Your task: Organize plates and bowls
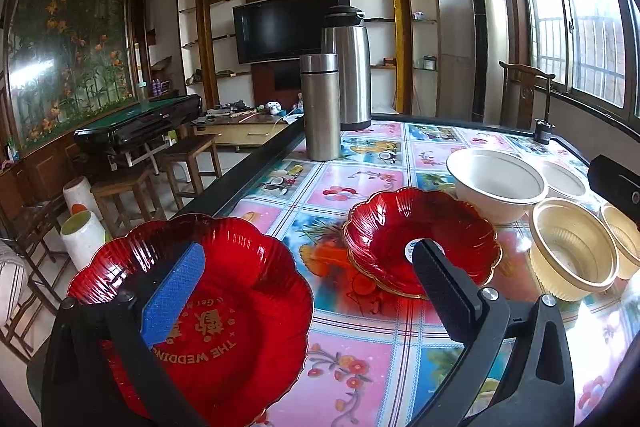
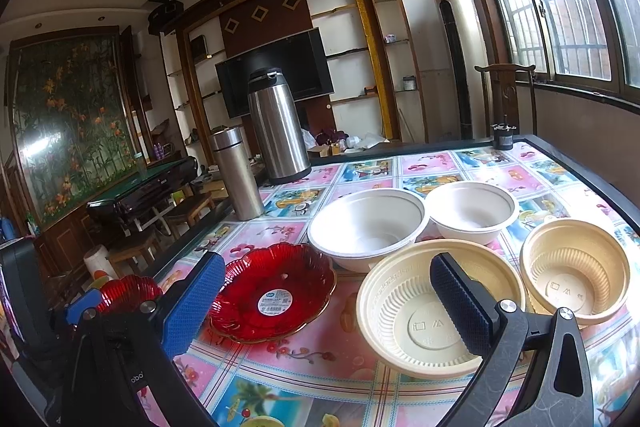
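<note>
Two red scalloped plates lie on the patterned table. The lettered red plate is nearest, at the table's left edge. My left gripper is open, its blue finger over that plate and its black finger in front of the second red plate. Two white bowls stand behind two beige bowls. My right gripper is open and holds nothing. Its black finger hangs over the large beige bowl, and its blue finger sits left of the second red plate.
A steel flask and a tall steel thermos jug stand at the table's far left. A small black object sits at the far right corner. Wooden stools stand on the floor beyond the left edge.
</note>
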The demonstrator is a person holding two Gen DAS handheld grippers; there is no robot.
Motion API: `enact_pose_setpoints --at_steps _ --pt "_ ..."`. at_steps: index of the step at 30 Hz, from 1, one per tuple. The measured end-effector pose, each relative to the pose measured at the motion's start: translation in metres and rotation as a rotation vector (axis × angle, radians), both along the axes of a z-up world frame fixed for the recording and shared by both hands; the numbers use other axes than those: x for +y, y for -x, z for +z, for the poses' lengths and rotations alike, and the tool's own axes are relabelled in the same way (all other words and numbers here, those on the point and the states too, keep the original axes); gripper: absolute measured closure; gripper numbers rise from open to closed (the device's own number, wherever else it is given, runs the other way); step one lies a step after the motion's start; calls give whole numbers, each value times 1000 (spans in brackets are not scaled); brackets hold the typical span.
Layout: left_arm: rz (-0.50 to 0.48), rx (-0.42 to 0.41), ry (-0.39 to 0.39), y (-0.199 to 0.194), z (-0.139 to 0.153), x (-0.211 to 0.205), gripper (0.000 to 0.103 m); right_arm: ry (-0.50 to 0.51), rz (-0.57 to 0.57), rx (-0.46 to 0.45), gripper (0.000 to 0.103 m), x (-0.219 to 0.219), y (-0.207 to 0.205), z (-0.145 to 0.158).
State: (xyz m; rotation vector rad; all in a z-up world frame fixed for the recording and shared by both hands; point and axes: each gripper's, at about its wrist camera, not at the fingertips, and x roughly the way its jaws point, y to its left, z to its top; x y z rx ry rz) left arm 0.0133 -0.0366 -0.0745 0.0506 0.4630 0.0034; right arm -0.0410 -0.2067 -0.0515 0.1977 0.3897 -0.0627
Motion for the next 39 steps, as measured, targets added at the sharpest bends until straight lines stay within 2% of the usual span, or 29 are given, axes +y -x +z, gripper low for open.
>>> enact_pose_setpoints --at_steps 4,9,15,20,30,39 --pt "-9 20 2 -1 0 1 0 1 -2 3 0 0 -1 -1" --pt "-14 93 9 -6 -1 5 0 -7 -9 11 0 1 -3 -4" --pt "36 37 -41 -2 24 14 0 -58 -20 32 0 -4 -6 -6" --pt "64 12 -48 -6 42 30 0 -118 -15 48 0 -1 -4 -5" --pt "89 57 -38 -27 47 50 0 -284 23 159 0 4 -22 -22" --pt "88 93 -29 -44 51 53 0 -362 30 213 0 3 -38 -32"
